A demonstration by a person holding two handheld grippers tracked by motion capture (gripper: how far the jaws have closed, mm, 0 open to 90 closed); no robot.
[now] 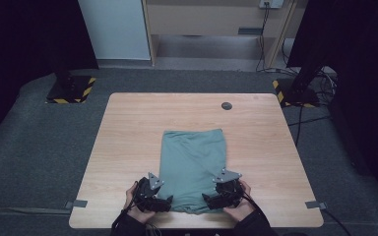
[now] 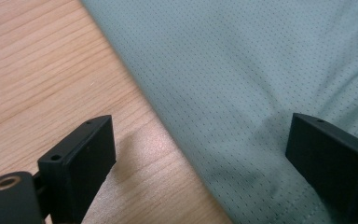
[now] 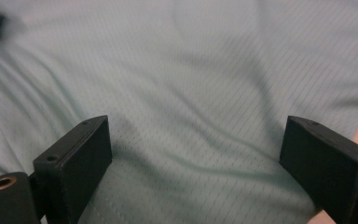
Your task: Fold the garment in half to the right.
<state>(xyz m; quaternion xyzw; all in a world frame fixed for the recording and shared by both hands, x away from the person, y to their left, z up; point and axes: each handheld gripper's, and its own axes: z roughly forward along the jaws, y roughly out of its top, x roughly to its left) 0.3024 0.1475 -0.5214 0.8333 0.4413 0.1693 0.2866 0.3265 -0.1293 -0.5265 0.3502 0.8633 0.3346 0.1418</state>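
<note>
Both tools, left tool [image 1: 169, 200] and right tool [image 1: 207, 198], sit spread wide at the near hem of the green garment [image 1: 193, 162] lying mid-tabletop [image 1: 128, 128]; slide each lower jaw under the hem, then pinch evenly.

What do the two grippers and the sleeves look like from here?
Both the left gripper and right gripper are black, each topped with a grey three-cornered plate. Their jaws are flat black blocks with small screw holes. Dark cables trail back from them. The sleeves are dark.
</note>
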